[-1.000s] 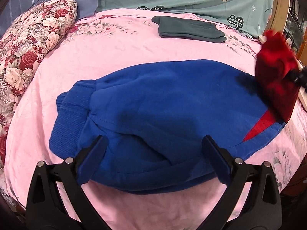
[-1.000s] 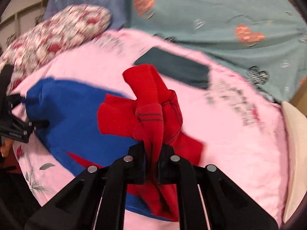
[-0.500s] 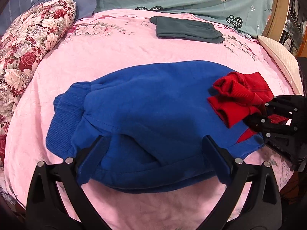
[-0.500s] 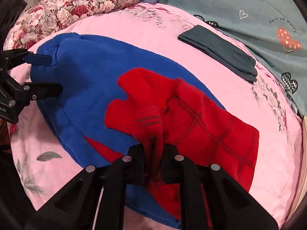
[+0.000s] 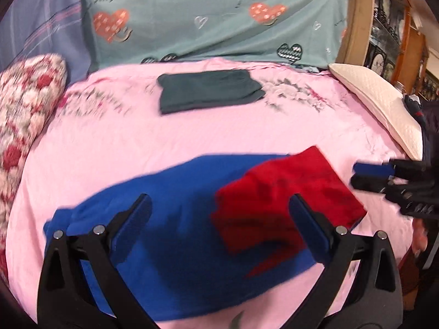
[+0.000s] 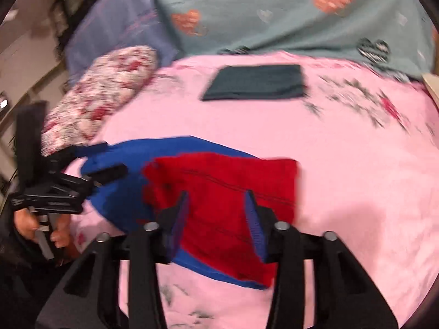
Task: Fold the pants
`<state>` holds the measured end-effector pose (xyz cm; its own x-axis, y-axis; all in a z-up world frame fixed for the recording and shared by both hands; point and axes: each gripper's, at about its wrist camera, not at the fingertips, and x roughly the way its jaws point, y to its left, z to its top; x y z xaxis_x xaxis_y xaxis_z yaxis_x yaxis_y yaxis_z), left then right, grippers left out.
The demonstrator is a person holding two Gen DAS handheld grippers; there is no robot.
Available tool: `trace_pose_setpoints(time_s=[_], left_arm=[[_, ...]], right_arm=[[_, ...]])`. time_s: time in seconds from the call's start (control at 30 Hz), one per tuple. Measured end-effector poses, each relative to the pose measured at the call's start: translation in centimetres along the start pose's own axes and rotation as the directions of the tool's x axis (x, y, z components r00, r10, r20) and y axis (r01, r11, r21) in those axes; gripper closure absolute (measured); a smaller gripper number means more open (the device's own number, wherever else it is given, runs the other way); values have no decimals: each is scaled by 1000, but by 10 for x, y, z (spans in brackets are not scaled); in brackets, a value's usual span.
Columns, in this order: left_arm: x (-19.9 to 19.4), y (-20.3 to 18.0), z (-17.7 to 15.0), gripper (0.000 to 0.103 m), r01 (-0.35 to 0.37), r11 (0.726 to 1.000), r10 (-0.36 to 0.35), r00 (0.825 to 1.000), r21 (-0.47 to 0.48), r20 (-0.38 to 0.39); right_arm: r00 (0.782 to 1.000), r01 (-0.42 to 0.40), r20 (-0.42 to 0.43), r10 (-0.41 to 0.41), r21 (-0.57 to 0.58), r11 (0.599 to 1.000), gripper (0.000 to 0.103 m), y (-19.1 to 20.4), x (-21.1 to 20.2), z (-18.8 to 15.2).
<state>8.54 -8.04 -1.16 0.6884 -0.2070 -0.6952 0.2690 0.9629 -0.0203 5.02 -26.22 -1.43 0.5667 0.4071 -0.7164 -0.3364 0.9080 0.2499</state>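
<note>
The blue pants (image 5: 175, 235) lie folded on the pink bed sheet (image 5: 192, 134), with their red part (image 5: 279, 200) folded flat on top at the right. In the right wrist view the red part (image 6: 227, 200) covers the blue layer (image 6: 120, 189). My left gripper (image 5: 219, 219) is open and empty, above the near edge of the pants. My right gripper (image 6: 216, 216) is open and empty, just above the red part; it also shows at the right in the left wrist view (image 5: 367, 176).
A folded dark green garment (image 5: 205, 90) lies farther back on the bed. A floral pillow (image 5: 24, 104) is at the left, a cream pillow (image 5: 381, 104) at the right. A teal heart-print cover (image 5: 214, 16) lines the back. A wooden cabinet (image 5: 384, 27) stands at the far right.
My right gripper has let go of the red part, which now lies flat on the blue layer, and has opened and drawn back. My left gripper has pulled back and tilted up.
</note>
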Motion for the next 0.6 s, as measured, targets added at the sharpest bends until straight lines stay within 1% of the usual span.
trace_pose_setpoints(time_s=[0.03,0.07,0.1,0.13,0.17,0.2,0.23,0.3,0.33,0.4,0.47,0.5,0.57,0.6], left_arm=[[11,-8,1,2,-19,999,19,1000,27,-23],[26,-14,0,2,-49,997,53,997,55,-62],[43,-18,-4,2,-79,994,88,990,81,-109],[63,-20,-12,2,-93,990,111,978,110,-175],[76,-20,-19,2,-87,989,112,968,120,-226],[84,-17,-27,2,-69,992,93,965,106,-247],[84,-13,-27,2,-58,995,75,969,80,-237],[81,-10,-24,2,-53,997,64,969,52,-237],[80,-11,-23,2,-58,997,70,971,58,-228],[79,-12,-25,2,-63,996,77,972,68,-222],[80,-10,-25,2,-61,996,73,973,61,-217],[81,-9,-24,2,-60,997,71,973,55,-218],[81,-8,-27,2,-56,997,65,974,46,-218],[81,-7,-27,2,-50,998,57,974,39,-218]], right_arm=[[999,26,-41,-26,-4,1000,71,-1,8,-4],[992,60,-113,-63,-31,998,74,1,22,-11],[981,85,-173,-93,-54,995,75,2,35,-20],[972,102,-206,-115,-69,992,76,1,43,-27],[968,116,-215,-132,-83,990,77,1,49,-33],[971,112,-204,-127,-83,990,77,-3,48,-36],[971,105,-206,-118,-74,992,77,-4,46,-36],[977,94,-188,-103,-60,994,75,-5,39,-27],[981,103,-157,-112,-62,993,75,-5,34,-18],[988,116,-99,-118,-27,993,74,-13,23,-2],[990,126,-63,-125,16,992,72,-19,27,17],[988,146,-56,-144,28,989,71,-22,33,22],[981,178,-84,-173,55,983,71,-34,55,29],[971,204,-144,-192,74,976,71,-42,75,27]])
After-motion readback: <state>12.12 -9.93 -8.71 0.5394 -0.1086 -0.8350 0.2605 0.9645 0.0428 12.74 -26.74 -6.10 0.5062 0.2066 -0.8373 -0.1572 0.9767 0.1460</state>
